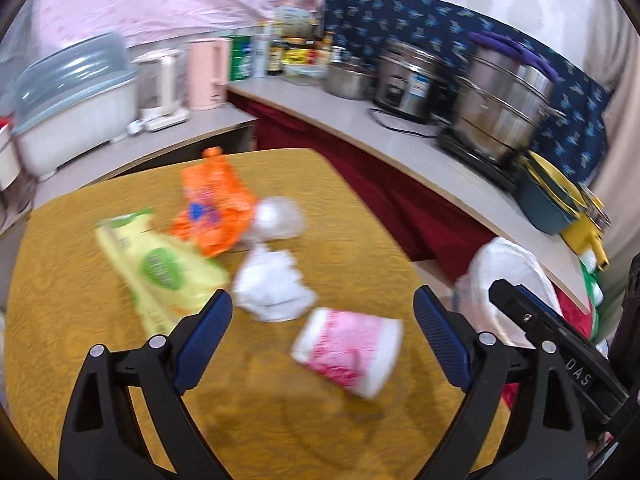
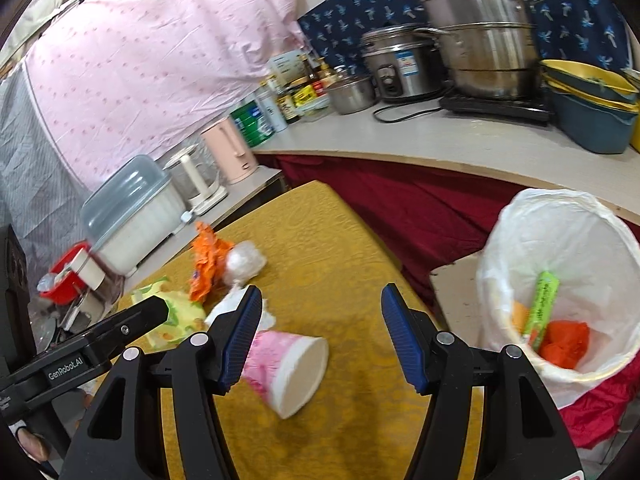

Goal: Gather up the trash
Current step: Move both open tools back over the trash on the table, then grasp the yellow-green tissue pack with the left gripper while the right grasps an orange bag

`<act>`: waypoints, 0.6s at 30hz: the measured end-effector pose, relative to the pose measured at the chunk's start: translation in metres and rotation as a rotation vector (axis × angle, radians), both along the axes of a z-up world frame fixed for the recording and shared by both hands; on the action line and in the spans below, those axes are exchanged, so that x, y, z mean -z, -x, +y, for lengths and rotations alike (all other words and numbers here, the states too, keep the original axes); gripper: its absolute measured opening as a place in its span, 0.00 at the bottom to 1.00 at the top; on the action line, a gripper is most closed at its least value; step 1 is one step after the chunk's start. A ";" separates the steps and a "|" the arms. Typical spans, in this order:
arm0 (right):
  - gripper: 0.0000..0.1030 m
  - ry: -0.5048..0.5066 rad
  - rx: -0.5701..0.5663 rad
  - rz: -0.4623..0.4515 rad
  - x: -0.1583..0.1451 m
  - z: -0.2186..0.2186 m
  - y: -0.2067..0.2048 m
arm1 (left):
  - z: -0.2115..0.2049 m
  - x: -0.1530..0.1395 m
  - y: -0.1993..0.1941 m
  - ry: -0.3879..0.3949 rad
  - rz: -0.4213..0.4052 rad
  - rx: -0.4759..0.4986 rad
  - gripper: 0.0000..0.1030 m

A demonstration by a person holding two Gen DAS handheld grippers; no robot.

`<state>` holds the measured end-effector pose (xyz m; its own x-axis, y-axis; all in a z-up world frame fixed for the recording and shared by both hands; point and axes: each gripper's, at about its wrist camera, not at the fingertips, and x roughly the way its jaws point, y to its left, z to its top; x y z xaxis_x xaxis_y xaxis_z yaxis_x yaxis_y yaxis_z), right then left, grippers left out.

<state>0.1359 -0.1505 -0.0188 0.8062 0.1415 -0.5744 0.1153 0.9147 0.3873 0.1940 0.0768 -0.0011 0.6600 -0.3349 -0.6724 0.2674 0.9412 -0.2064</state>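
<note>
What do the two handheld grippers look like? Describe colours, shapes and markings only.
Both the left gripper and the right gripper have black, angular, triangulated plastic arms with cut-out windows and silver round rivets at the joints. Their fingers carry ribbed blue pads. White lettering marks the black bodies: "GenRobot.AI" on the left one, "DAS" on the right. No cables or sleeves show.

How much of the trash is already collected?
Partly done: the bin already holds a green wrapper and orange trash. Nothing is in hand: the left gripper and right gripper are open and empty. Left on the table: pink cup, white tissue, yellow packet, orange bag, clear plastic.
</note>
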 end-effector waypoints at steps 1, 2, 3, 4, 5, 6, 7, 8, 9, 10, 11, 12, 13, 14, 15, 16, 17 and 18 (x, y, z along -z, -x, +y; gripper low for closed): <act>0.58 -0.002 -0.012 0.002 0.000 0.007 -0.004 | 0.010 0.002 -0.001 0.005 0.007 -0.020 0.85; 0.58 -0.003 -0.029 0.004 0.000 0.015 -0.008 | 0.022 0.004 -0.003 0.010 0.016 -0.044 0.85; 0.58 -0.003 -0.041 0.005 0.001 0.021 -0.011 | 0.032 0.007 -0.004 0.014 0.023 -0.065 0.85; 0.58 0.001 -0.059 0.007 0.001 0.031 -0.015 | 0.045 0.009 -0.006 0.017 0.029 -0.091 0.85; 0.58 0.006 -0.076 0.008 0.001 0.040 -0.020 | 0.055 0.011 -0.007 0.018 0.035 -0.112 0.85; 0.58 0.009 -0.087 0.010 0.001 0.047 -0.024 | 0.061 0.013 -0.009 0.020 0.042 -0.126 0.85; 0.58 0.011 -0.104 0.012 0.002 0.056 -0.029 | 0.068 0.015 -0.010 0.024 0.050 -0.140 0.85; 0.58 0.011 -0.117 0.014 0.003 0.064 -0.034 | 0.077 0.017 -0.014 0.029 0.060 -0.160 0.85; 0.58 0.011 -0.126 0.016 0.004 0.069 -0.038 | 0.084 0.019 -0.017 0.034 0.067 -0.173 0.85; 0.58 0.010 -0.141 0.019 0.005 0.078 -0.044 | 0.089 0.021 -0.019 0.038 0.072 -0.185 0.85; 0.58 0.010 -0.154 0.022 0.007 0.084 -0.049 | 0.096 0.023 -0.023 0.040 0.078 -0.200 0.85; 0.58 0.011 -0.162 0.025 0.007 0.088 -0.053 | 0.100 0.024 -0.026 0.044 0.082 -0.209 0.85; 0.58 0.012 -0.172 0.029 0.009 0.095 -0.059 | 0.105 0.026 -0.029 0.049 0.086 -0.215 0.85; 0.58 0.011 -0.180 0.034 0.011 0.100 -0.064 | 0.109 0.027 -0.033 0.053 0.093 -0.224 0.85; 0.58 0.009 -0.188 0.037 0.013 0.103 -0.069 | 0.113 0.029 -0.038 0.055 0.098 -0.229 0.85; 0.58 0.007 -0.197 0.041 0.016 0.109 -0.076 | 0.115 0.031 -0.042 0.055 0.102 -0.234 0.85; 0.58 0.009 -0.205 0.045 0.017 0.114 -0.082 | 0.117 0.033 -0.047 0.054 0.108 -0.241 0.85; 0.58 0.011 -0.211 0.047 0.018 0.118 -0.088 | 0.117 0.035 -0.053 0.054 0.115 -0.245 0.85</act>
